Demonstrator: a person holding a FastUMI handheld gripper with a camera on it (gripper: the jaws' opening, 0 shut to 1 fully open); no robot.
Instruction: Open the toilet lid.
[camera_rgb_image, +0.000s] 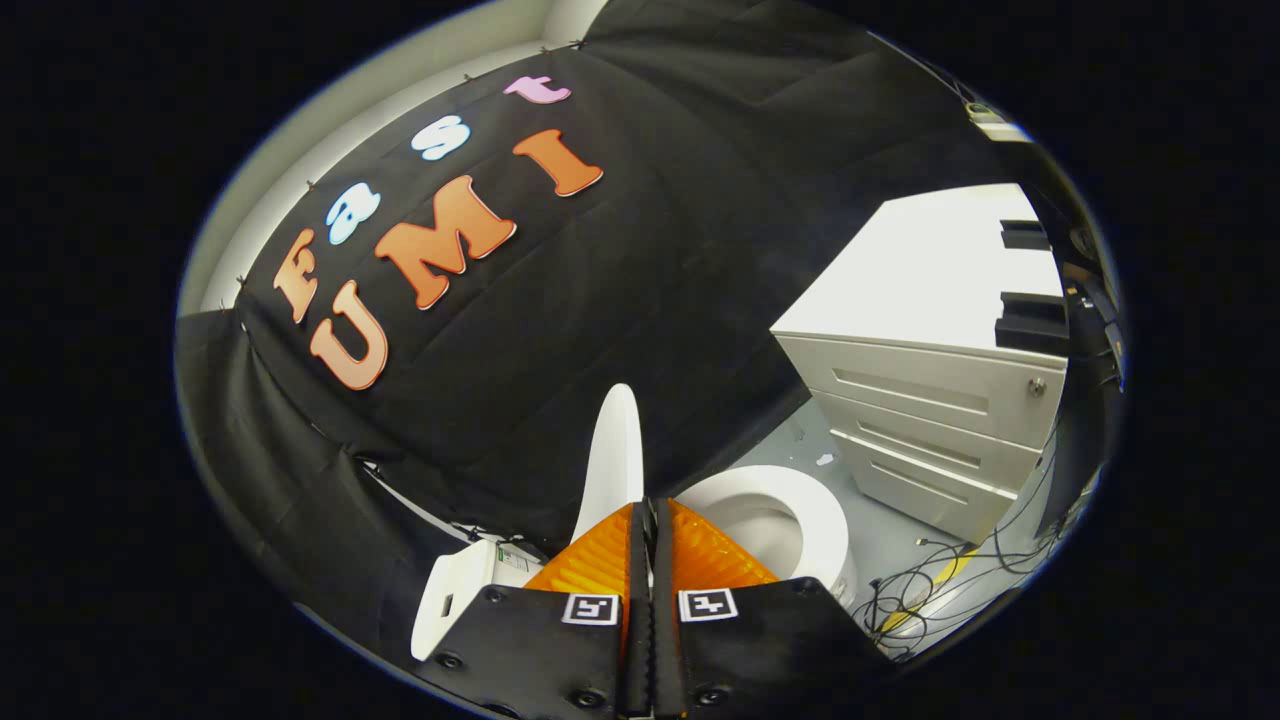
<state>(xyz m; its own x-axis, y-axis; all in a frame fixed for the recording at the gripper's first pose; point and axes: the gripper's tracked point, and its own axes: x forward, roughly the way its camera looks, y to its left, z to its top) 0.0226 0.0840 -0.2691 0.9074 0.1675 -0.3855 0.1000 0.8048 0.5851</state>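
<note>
Toilet lid (617, 450): stands raised edge-on beyond your fingers, so the opening looks done.
Toilet bowl (800, 500): uncovered beside the lid.
Gripper (650, 520): your fingers are together just below the lid's edge; whether they pinch it, you cannot tell.

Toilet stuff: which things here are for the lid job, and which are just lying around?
For the job:
toilet lid, standing up, its edge between the fingers
toilet seat, bowl uncovered
toilet tank
tool, fingers pressed on the lid

Just lying around:
white drawer cabinet
tangled cables on the floor
</note>
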